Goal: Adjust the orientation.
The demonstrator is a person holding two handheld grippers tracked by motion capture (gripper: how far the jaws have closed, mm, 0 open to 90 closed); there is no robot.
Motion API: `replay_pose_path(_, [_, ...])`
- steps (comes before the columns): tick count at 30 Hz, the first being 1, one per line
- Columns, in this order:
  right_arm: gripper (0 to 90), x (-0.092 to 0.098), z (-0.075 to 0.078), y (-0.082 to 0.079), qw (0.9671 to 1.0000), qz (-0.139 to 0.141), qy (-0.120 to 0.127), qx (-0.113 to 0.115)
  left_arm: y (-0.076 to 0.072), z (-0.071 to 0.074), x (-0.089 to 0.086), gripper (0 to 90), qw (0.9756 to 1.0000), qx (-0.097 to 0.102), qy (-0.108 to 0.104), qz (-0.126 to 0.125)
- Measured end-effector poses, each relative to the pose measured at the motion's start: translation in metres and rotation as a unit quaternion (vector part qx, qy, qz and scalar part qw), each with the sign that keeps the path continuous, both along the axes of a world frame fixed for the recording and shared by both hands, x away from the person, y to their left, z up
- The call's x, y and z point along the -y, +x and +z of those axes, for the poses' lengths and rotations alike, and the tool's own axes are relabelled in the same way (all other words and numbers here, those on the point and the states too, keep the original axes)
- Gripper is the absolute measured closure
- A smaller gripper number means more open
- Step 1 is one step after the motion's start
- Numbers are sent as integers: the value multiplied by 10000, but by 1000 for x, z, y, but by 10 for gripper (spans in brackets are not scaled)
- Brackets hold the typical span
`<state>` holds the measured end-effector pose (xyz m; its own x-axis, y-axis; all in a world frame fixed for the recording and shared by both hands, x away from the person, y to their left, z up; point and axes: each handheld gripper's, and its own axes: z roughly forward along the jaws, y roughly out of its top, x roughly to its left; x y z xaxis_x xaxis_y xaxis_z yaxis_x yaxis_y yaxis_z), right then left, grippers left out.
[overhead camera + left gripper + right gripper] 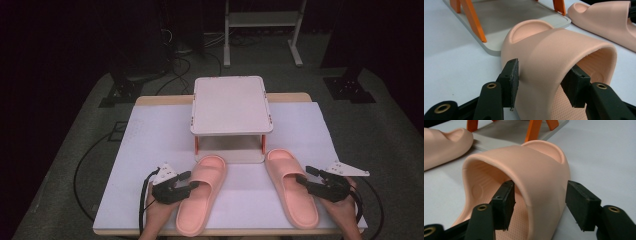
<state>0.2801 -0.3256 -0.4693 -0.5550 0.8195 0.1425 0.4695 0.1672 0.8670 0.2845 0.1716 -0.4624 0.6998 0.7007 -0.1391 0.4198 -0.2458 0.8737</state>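
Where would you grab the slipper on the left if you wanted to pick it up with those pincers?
Grip the side of the strap on the left slipper, coming from its outer left side, one jaw inside the opening and one outside. The strap arches clear of the sole, making a thin wall to pinch. The left gripper already straddles that wall, open.

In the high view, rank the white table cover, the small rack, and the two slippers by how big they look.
1. White table cover
2. Small rack
3. Left slipper and right slipper: they look alike, so no order between them.
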Motion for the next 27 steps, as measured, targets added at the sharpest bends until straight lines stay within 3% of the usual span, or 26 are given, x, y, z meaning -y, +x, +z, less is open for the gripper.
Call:
replay_pose_path(11, [540,-5,-2,4,9997,-186,-163,-59,1,-1,-1,524,10000,-5,49,21])
replay_pose_path(27, [629,-12,1,1,9981,-370,-470,112,-1,-1,1,557,9999,86,100,106])
